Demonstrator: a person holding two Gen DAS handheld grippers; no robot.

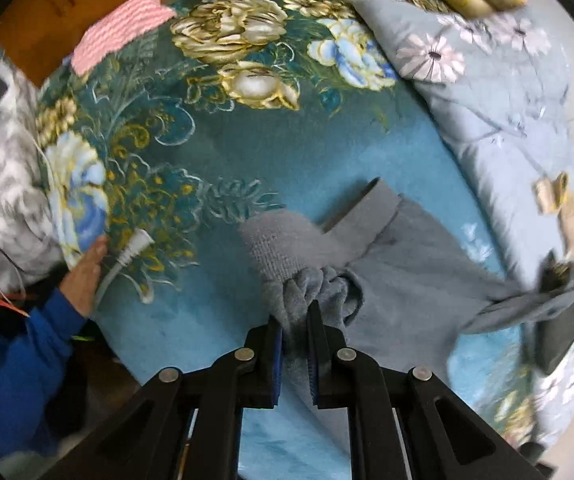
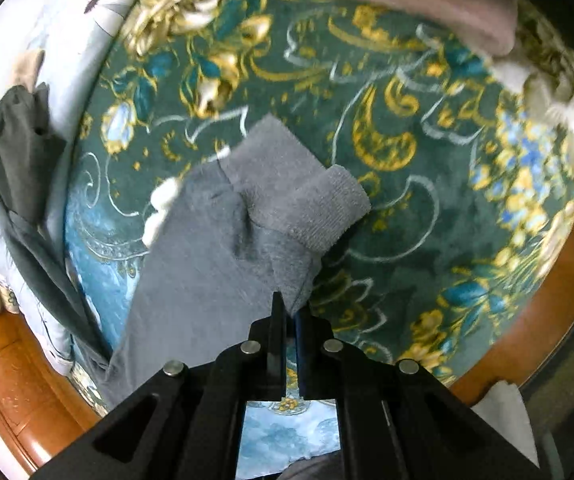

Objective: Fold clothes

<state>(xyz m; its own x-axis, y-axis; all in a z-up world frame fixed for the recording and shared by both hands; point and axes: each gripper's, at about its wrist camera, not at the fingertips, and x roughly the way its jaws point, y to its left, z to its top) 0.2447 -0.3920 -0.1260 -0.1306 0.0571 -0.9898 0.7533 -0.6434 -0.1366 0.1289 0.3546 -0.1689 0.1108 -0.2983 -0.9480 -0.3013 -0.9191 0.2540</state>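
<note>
Left wrist view: the left hand-held gripper (image 1: 295, 322) is seen closed on a bunched fold of the grey garment (image 1: 403, 276), with the cloth pinched between its two black fingers. The garment is spread over the teal floral blanket (image 1: 223, 152) that covers the bed, and a ribbed cuff (image 1: 275, 240) is turned up just beyond the fingertips. At the right edge of this view the far end of the garment is held by the other gripper, which is blurred. A pale blue quilt (image 1: 499, 92) with printed flowers is laid beside the blanket, and a pink knitted piece (image 1: 119, 32) is set near the wooden bed frame at the top left. A person's hand (image 1: 87, 276) in a blue sleeve (image 1: 19, 364) is rested on the blanket beside a white cable plug (image 1: 135, 246). In the right wrist view, the right hand-held gripper (image 2: 291, 312) is seen closed on the edge of the grey garment (image 2: 191, 280), the fabric being caught between nearly touching fingers. A ribbed sleeve cuff (image 2: 327, 208) is folded across the garment ahead of the gripper. A dark green garment (image 2: 23, 160) is draped over the quilt at the left.
</note>
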